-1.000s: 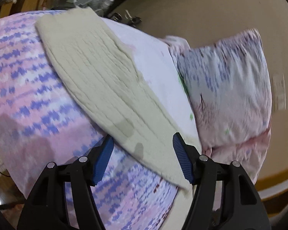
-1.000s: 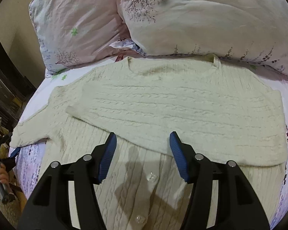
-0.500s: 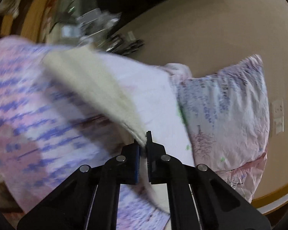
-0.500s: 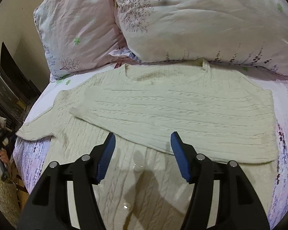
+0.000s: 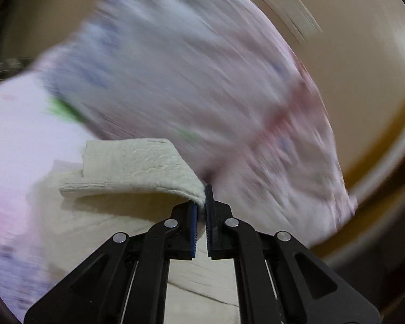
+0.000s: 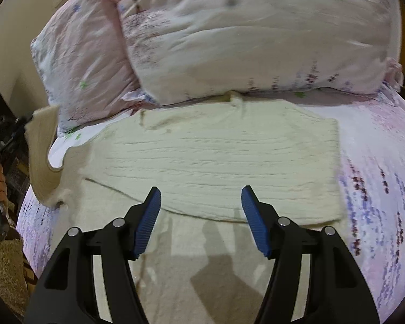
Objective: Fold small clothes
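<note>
The cream cable-knit cardigan (image 6: 213,162) lay spread on the bed (image 6: 378,167) below 2 floral pillows (image 6: 251,35), 1 sleeve already folded across its front. The left tool (image 5: 201,210) was pinching the other sleeve's cuff (image 5: 137,167) and lifting it, while the right tool (image 6: 199,216) hovered spread above the hem; the body fold remained, I judged. No containers showed.

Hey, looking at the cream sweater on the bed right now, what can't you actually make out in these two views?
- Left wrist view: the pillow print is smeared by motion blur.
- Left wrist view: the sleeve end pinched in the left hand-held gripper is hidden between the jaws.
- Right wrist view: the sweater hem is covered by the open right hand-held gripper and cut off by the bottom edge.
- Right wrist view: the collar is tucked under the pillow.
</note>
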Demonstrator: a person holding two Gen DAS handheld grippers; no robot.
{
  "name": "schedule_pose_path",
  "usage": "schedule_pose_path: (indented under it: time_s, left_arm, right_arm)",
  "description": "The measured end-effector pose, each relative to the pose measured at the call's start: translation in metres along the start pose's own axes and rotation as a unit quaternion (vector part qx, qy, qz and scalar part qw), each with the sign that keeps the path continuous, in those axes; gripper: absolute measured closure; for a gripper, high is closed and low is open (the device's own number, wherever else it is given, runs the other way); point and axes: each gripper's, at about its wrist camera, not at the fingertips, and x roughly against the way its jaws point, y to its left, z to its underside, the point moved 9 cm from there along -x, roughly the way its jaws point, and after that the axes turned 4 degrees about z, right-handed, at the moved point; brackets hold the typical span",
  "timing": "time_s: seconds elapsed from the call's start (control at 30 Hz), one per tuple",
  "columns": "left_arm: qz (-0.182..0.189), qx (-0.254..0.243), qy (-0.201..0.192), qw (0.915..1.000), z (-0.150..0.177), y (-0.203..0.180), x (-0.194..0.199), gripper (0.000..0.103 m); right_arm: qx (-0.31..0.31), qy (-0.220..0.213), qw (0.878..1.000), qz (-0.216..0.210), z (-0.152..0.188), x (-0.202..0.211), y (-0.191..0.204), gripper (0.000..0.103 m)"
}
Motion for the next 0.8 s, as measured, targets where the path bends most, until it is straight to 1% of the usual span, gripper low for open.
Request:
schedule_pose_path:
  time_s: [0.03,0.07,0.13,0.2,0.23,0.27,0.3,0.33,0.37,0.43,0.47,0.5,0.53,0.57,0.63,0.67,0.7,0.77,0.8]
  left_arm:
    - [0.013,-0.014,0.018,0.9996,0.012,-0.017,-0.016,0.099]
    - [0.029,-0.035,0.044,0.998,0.033,-0.038,-0.037,0.099]
    - [0.048,-0.062,0.083,0.9934,0.066,-0.064,-0.064,0.099]
    - [0.069,-0.088,0.143,0.9834,0.112,-0.09,-0.096,0.099]
    - [0.074,-0.097,0.162,0.9793,0.127,-0.095,-0.103,0.099]
    - [0.082,-0.114,0.197,0.9702,0.153,-0.103,-0.113,0.099]
    - [0.081,-0.128,0.217,0.9644,0.169,-0.107,-0.119,0.099]
    - [0.077,-0.15,0.242,0.9554,0.188,-0.111,-0.125,0.099]
    - [0.074,-0.164,0.253,0.9504,0.197,-0.112,-0.126,0.098]
    - [0.073,-0.181,0.264,0.9445,0.205,-0.112,-0.121,0.093]
    - [0.079,-0.182,0.267,0.9431,0.204,-0.109,-0.112,0.076]
    - [0.084,-0.178,0.264,0.9442,0.2,-0.106,-0.102,0.049]
    - [0.084,-0.173,0.254,0.9479,0.193,-0.101,-0.092,0.039]
    - [0.079,-0.17,0.234,0.9541,0.18,-0.093,-0.078,0.033]
    - [0.071,-0.166,0.216,0.9596,0.162,-0.076,-0.059,0.033]
    - [0.055,-0.153,0.204,0.9652,0.15,-0.059,-0.048,0.033]
    - [0.044,-0.142,0.197,0.9691,0.141,-0.045,-0.04,0.033]
    - [0.012,-0.119,0.187,0.9751,0.126,-0.013,-0.026,0.033]
    - [-0.005,-0.111,0.182,0.977,0.12,0.003,-0.02,0.033]
  right_arm:
    - [-0.005,0.0,1.0,0.004,0.0,0.0,-0.006,0.041]
    - [-0.011,-0.001,1.0,0.008,0.001,0.0,-0.011,0.041]
    - [-0.027,-0.004,0.999,0.018,0.002,0.001,-0.025,0.041]
    - [-0.044,-0.004,0.999,0.028,0.003,-0.001,-0.04,0.041]
    - [-0.049,-0.003,0.998,0.032,0.004,-0.001,-0.046,0.041]
    - [-0.054,-0.002,0.998,0.035,0.005,-0.001,-0.05,0.041]
    - [-0.062,0.0,0.997,0.041,0.007,-0.001,-0.057,0.041]
    - [-0.067,0.0,0.997,0.044,0.008,-0.001,-0.061,0.041]
    - [-0.072,0.0,0.996,0.046,0.008,0.0,-0.065,0.041]
    - [-0.078,-0.004,0.996,0.049,0.006,0.003,-0.071,0.041]
    - [-0.079,-0.007,0.996,0.049,0.004,0.005,-0.072,0.041]
    - [-0.078,-0.009,0.996,0.048,0.001,0.006,-0.072,0.041]
    - [-0.077,-0.011,0.996,0.044,-0.001,0.006,-0.07,0.041]
    - [-0.074,-0.013,0.996,0.039,-0.004,0.007,-0.067,0.041]
    - [-0.062,-0.014,0.998,0.021,-0.011,0.006,-0.055,0.041]
    - [-0.056,-0.013,0.998,0.011,-0.012,0.005,-0.048,0.041]
    - [-0.047,-0.009,0.999,-0.004,-0.014,0.002,-0.037,0.041]
    - [-0.032,-0.002,0.999,-0.019,-0.018,-0.005,-0.022,0.045]
    - [-0.016,0.001,1.0,-0.017,-0.019,-0.01,-0.011,0.046]
